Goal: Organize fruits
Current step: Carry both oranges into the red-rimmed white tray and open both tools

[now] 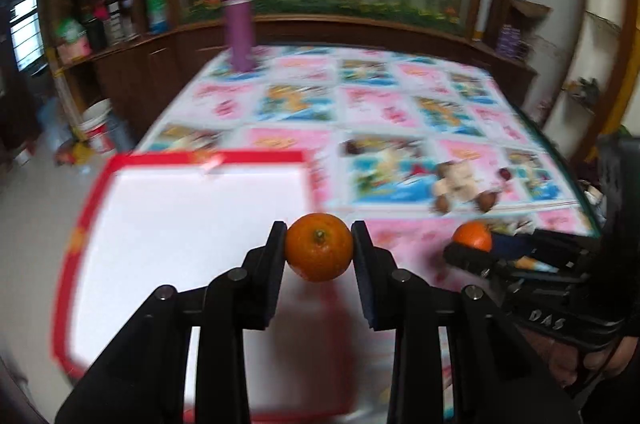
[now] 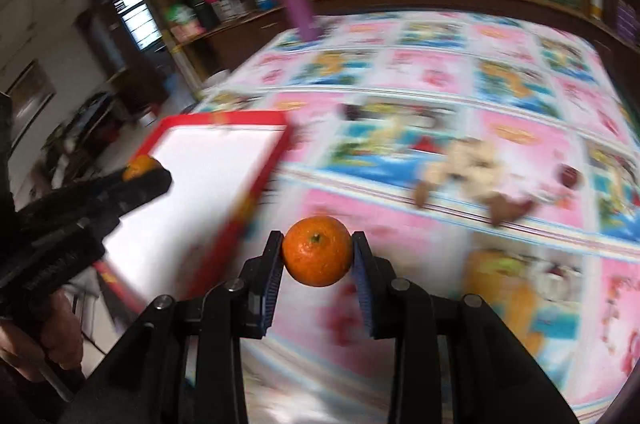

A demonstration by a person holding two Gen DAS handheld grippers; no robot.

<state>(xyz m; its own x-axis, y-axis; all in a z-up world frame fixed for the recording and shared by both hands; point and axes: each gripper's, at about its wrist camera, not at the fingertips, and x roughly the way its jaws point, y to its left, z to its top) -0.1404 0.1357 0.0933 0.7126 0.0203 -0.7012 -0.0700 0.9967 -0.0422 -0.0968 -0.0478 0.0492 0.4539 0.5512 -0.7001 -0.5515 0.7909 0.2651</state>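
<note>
Left wrist view: orange at lower centre of frame, clamped between both pads of left gripper, stem end facing camera, raised above white floor of red-rimmed tray. Jaws narrowed to fruit width, pads touching peel on both sides. Tray at left of frame on patterned tablecloth. Second orange at right of frame, seated in right gripper, with a hand on that handle at lower right. Small brown fruits and a pale, blurred item near them at right, resting on cloth. Purple bottle upright at far end of table, upper left of centre.

Right wrist view: second orange at lower centre, pinched between pads of right gripper, jaws narrowed to fruit width, held over pink part of cloth just right of tray edge. Left gripper at left of frame, first orange partly visible at its tip over tray. Dark red fruit at right edge on cloth. Background blurred.
</note>
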